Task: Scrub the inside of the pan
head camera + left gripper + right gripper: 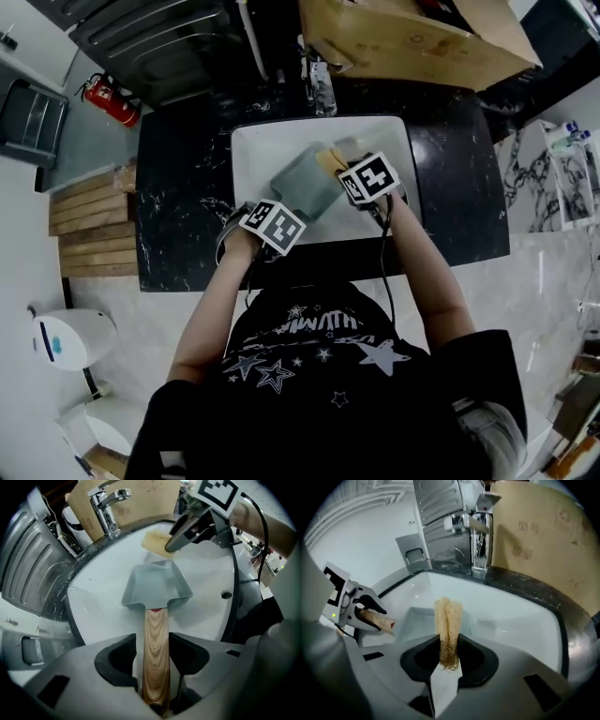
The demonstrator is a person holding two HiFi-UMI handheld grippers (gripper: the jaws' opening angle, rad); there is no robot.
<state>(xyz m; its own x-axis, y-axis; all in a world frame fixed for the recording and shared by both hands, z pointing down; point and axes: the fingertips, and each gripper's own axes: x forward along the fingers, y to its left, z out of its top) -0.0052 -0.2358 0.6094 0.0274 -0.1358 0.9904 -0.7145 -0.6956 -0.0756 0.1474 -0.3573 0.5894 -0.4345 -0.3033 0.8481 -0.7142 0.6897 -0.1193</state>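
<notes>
Head view showed a white sink [262, 150] set in a dark marbled bench [178, 187], near the middle of the frame. A grey square pan [305, 178] lay inside the sink, its open side up. A cardboard box [412, 42] stood at the upper right, behind the sink.

Left gripper view looked along the pan's wooden handle [154, 644], which ran from bottom centre up to the pan body. The left tool [153, 653] was pinching that handle, one jaw pressed on each side of it. A chrome tap [107, 508] stood at the upper left, on the sink's far edge.

Right gripper view showed the right tool [449, 648] pinching a yellow sponge [448, 620], folded upright between its jaws at frame centre. In the left gripper view the sponge sat at the pan's far rim, above centre; whether it touched the metal could not be told. The two tools were near each other over the sink.
</notes>
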